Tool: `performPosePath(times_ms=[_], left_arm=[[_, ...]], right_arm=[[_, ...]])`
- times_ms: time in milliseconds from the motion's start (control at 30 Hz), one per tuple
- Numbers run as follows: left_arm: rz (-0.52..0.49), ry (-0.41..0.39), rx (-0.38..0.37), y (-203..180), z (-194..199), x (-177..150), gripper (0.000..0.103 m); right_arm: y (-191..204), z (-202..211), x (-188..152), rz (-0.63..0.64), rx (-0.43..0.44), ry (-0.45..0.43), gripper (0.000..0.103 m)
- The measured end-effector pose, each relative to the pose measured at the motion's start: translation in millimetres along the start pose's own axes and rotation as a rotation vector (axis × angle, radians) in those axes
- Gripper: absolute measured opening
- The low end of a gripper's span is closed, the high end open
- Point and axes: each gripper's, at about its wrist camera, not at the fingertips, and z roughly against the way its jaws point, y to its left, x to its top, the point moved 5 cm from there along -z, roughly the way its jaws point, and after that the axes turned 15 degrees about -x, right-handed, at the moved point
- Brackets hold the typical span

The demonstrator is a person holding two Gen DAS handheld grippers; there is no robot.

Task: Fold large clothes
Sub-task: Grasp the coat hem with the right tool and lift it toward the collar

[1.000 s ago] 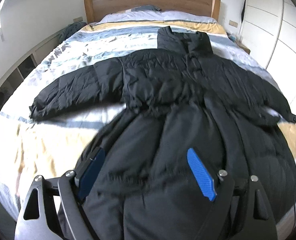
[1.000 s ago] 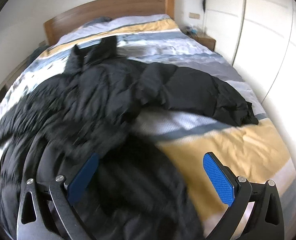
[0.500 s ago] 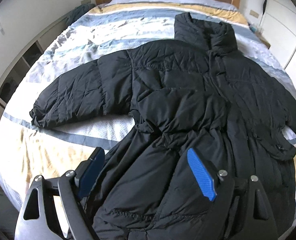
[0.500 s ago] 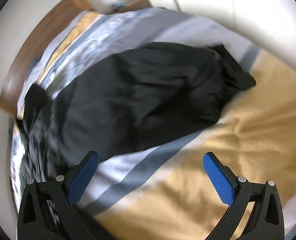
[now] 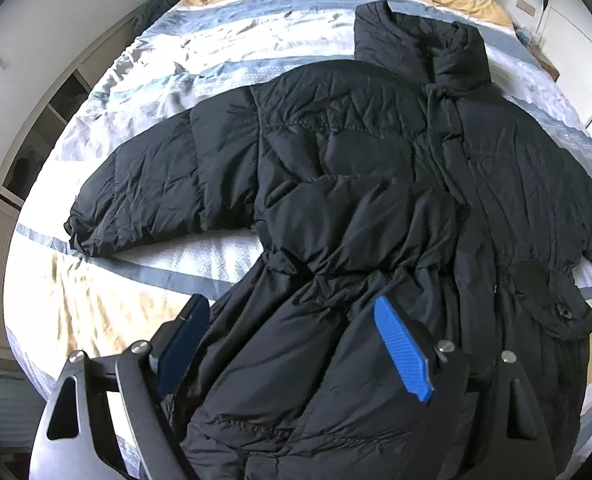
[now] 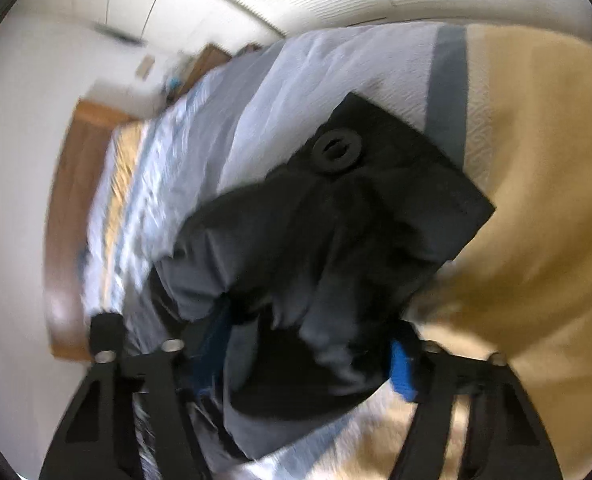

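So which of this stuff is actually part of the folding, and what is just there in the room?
Part of the job:
- black puffer coat, spread on the bed
- its right sleeve cuff
- left gripper, open over the hem
- right gripper, at the cuff

Just there:
- striped bedspread
- wooden headboard
- shelving

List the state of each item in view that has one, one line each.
Black coat: spread front-up on the bed, unfolded, front closed.
Left sleeve: stretched out flat to the side.
Right sleeve cuff: between the right gripper's fingers; button tab showing.
Left gripper: open, over the coat's lower part.
Right gripper: around the cuff; view blurred.
Bedspread: striped, wrinkled.
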Motion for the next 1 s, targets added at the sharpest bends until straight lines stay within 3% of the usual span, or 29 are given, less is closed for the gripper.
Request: performPosePath(times_ms=[133, 233, 433, 600, 800, 1000], left_arm=[[-0.006, 0.022, -0.003, -8.9, -4.0, 6.7, 0.084], [-0.019, 0.020, -0.001, -15.4, -2.6, 13.7, 0.084], [0.003, -0.005, -0.018, -18.0, 9.1, 29.0, 0.084], [0.041, -0.041, -0.023, -8.9, 31.2, 37.9, 0.084], [0.088, -0.085, -0.028, 9.8, 66.0, 39.6, 0.084], [0.115, -0.109, -0.010, 34.9, 90.8, 33.7, 0.084]], right_arm=[[7.5, 2.4, 4.1, 0.018, 0.029, -0.007, 0.022], [24.5, 13.4, 11.4, 0.073, 0.033, -0.033, 0.014], [75.2, 58.6, 17.2, 0.201, 0.066, -0.108, 0.011], [126.0, 102.5, 1.0, 0.348, 0.110, -0.147, 0.011], [186.7, 145.1, -46.0, 0.520, 0.182, -0.144, 0.010], [234.8, 172.7, -122.2, 0.706, 0.263, -0.096, 0.010]])
